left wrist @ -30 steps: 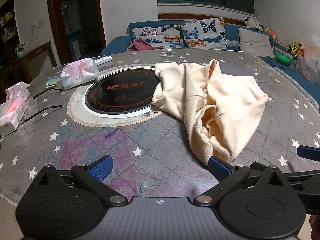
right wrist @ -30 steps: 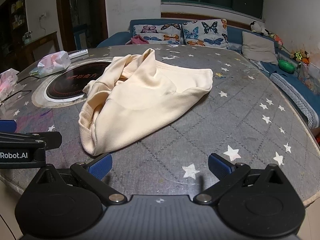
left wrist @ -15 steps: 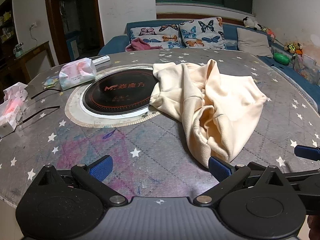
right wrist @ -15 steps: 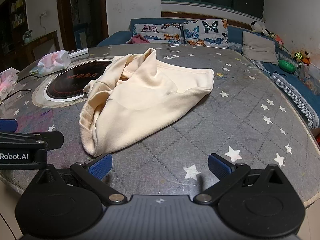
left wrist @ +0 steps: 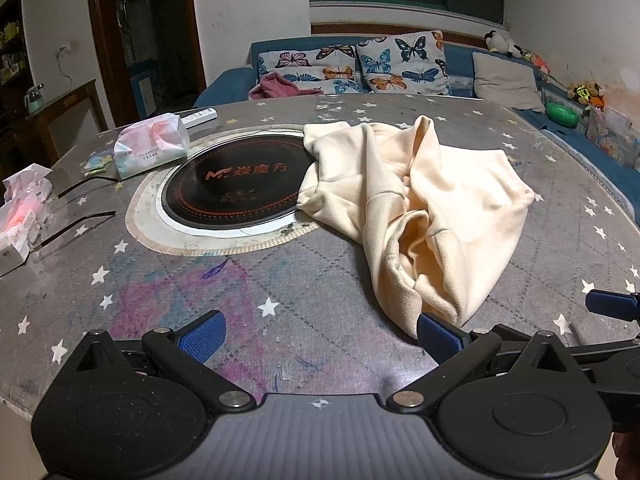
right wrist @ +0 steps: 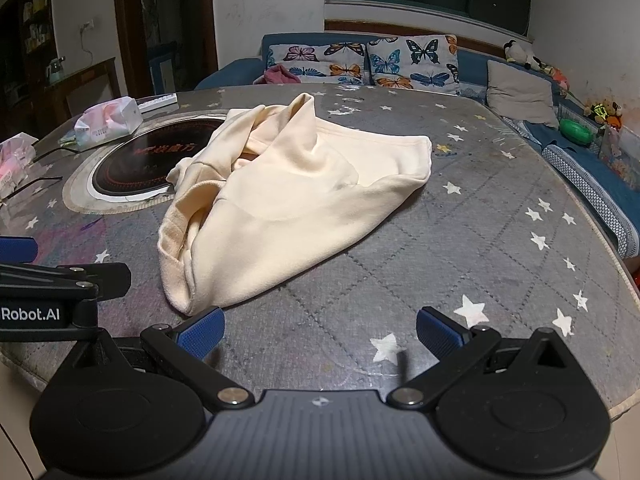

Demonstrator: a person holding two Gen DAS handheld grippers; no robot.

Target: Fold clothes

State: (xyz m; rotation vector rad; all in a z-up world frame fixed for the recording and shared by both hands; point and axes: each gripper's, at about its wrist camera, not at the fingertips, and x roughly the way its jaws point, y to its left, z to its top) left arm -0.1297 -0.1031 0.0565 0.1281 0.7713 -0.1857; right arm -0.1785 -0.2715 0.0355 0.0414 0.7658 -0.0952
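Observation:
A cream-coloured garment [left wrist: 424,204] lies crumpled on the round grey star-patterned table [left wrist: 240,280]; it also shows in the right wrist view [right wrist: 280,200]. My left gripper [left wrist: 320,334] is open and empty, low over the table's near edge, with the garment's near corner just beyond its right fingertip [left wrist: 438,336]. My right gripper [right wrist: 318,330] is open and empty, with the garment's near corner just beyond its left fingertip [right wrist: 200,330]. The left gripper's body [right wrist: 44,292] shows at the left of the right wrist view.
A black induction hob [left wrist: 236,184] is set in the table's middle, partly under the garment. A tissue pack [left wrist: 152,148], a remote [left wrist: 198,116], another tissue pack [left wrist: 20,216] and thin black rods [left wrist: 80,224] lie at the left. A blue sofa with butterfly cushions [left wrist: 400,64] stands behind.
Both grippers have edged slightly forward toward the garment. The garment has not moved and both grippers stay open.

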